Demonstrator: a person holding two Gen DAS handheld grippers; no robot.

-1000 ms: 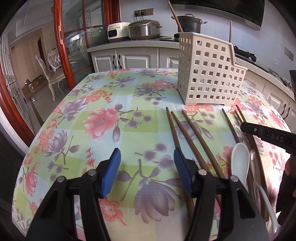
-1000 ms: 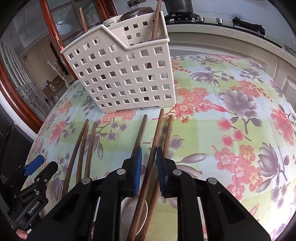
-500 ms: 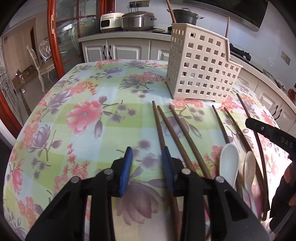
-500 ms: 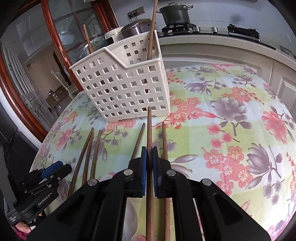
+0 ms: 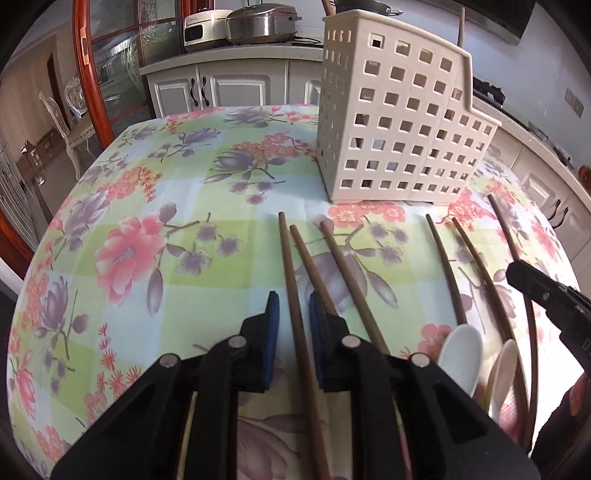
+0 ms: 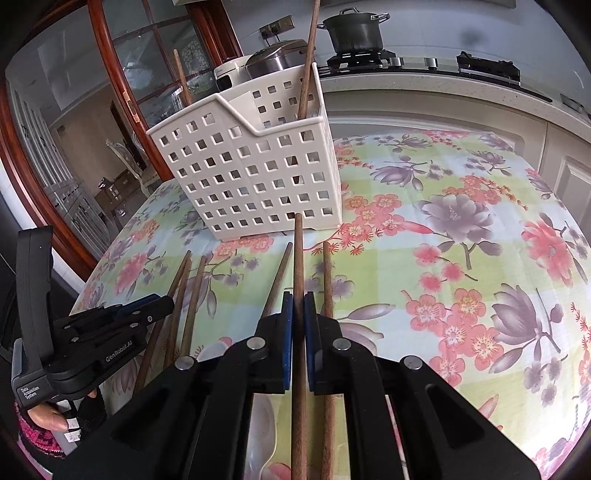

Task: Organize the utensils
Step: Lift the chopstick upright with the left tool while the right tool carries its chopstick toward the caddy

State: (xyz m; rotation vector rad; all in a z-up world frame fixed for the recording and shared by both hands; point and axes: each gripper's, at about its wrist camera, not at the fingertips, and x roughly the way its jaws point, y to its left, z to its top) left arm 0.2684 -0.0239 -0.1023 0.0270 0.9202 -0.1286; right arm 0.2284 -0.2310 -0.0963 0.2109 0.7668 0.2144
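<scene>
A cream perforated utensil basket [image 5: 399, 122] stands on the floral table; in the right wrist view the basket [image 6: 255, 173] holds two upright wooden sticks. Several brown wooden chopsticks lie in front of it. My left gripper [image 5: 293, 310] has its blue pads on either side of one chopstick [image 5: 291, 280], with small gaps still showing. My right gripper [image 6: 298, 306] is shut on another chopstick [image 6: 298, 258] and holds it lifted, pointing at the basket. Two white spoons [image 5: 461, 354] lie at the right.
The table has a flowered cloth [image 5: 155, 236]. Behind it runs a kitchen counter with rice cookers [image 5: 258, 22] and a pot [image 6: 354, 29] on a stove. A red-framed glass door [image 5: 110, 74] stands at the left.
The left gripper moved right and narrowed around a chopstick. The right gripper closed on its chopstick and lifted it off the table toward the basket.
</scene>
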